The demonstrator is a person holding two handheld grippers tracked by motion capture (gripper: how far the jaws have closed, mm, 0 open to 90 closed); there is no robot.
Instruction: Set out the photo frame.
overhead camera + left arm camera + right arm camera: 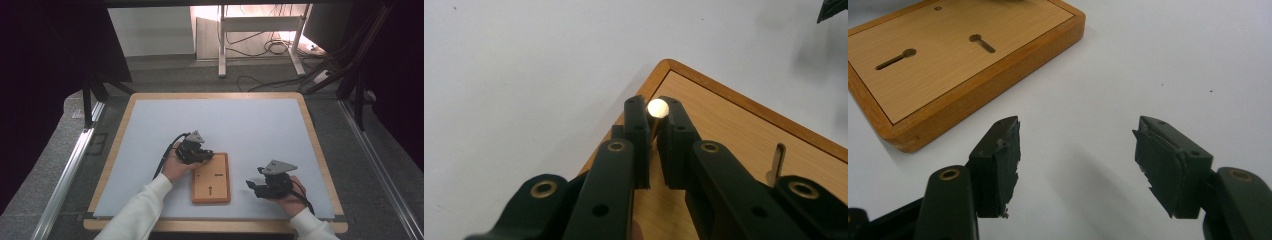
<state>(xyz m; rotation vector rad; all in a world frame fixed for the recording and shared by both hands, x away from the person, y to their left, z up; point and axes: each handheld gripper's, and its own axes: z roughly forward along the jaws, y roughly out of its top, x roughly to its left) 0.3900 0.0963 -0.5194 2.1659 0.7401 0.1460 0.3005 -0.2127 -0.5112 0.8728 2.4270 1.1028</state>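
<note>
- Small brass-coloured peg (657, 109) — clamped between the pads of the left gripper (654, 117), round end facing the camera, held over the near-left corner area of the wooden board (734, 130).
- Board (211, 178) lies flat on the white table mat (220, 125), near the person's edge; two keyhole slots (982, 43) cut in its face.
- Left gripper (192, 150) sits at the board's far-left corner.
- Right gripper (1075, 165) — jaws wide apart, nothing between them, over bare mat just right of the board (963, 55), apart from it.
</note>
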